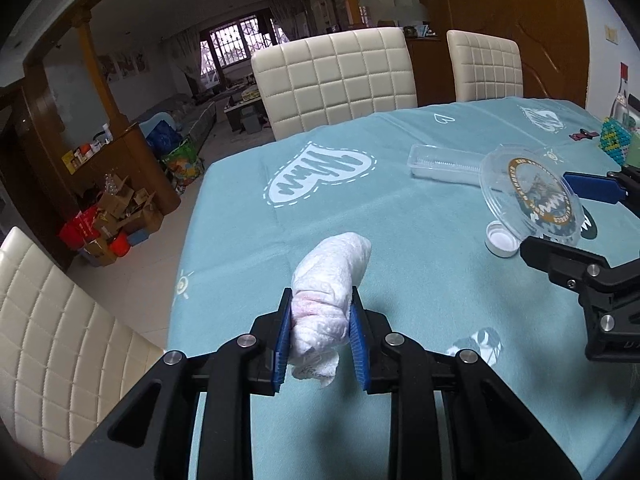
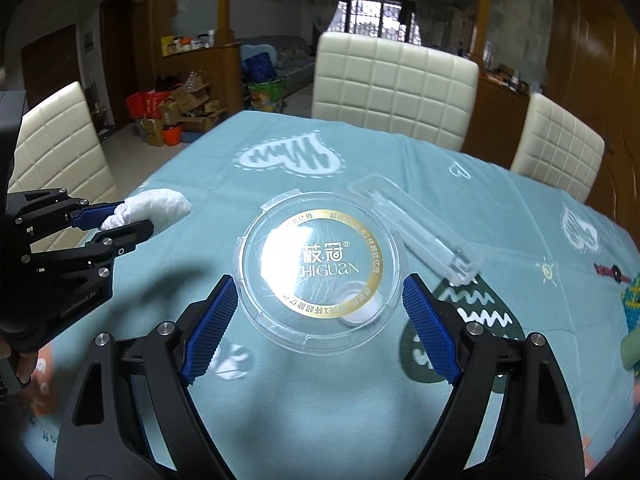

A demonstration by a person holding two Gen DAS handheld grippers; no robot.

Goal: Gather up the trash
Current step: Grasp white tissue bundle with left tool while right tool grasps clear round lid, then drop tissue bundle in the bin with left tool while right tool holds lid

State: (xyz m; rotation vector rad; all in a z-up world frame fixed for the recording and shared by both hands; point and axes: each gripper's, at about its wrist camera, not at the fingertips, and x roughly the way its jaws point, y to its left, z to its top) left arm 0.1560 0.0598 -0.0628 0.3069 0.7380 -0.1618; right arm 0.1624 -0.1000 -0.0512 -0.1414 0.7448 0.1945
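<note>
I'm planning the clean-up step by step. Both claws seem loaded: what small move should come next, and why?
Probably carry both loads off the table toward a bin, which neither view shows. The left claw is shut on the crumpled tissue, and the right claw holds the clear round lid by its rim, above the tablecloth.

A table covered by a pale teal cloth printed with white hearts, small suns and dark green shapes carries everything here. Lying on the cloth toward the far right edge is a long clear plastic box, set at a slant to that edge. Nearer the middle right, a small white bottle cap rests open side up on the cloth. At the right edge sit a beaded teal, yellow and white object and, just beside it, a small red and black item. The left edge and the far left corner of the table hold only the printed cloth.
</note>
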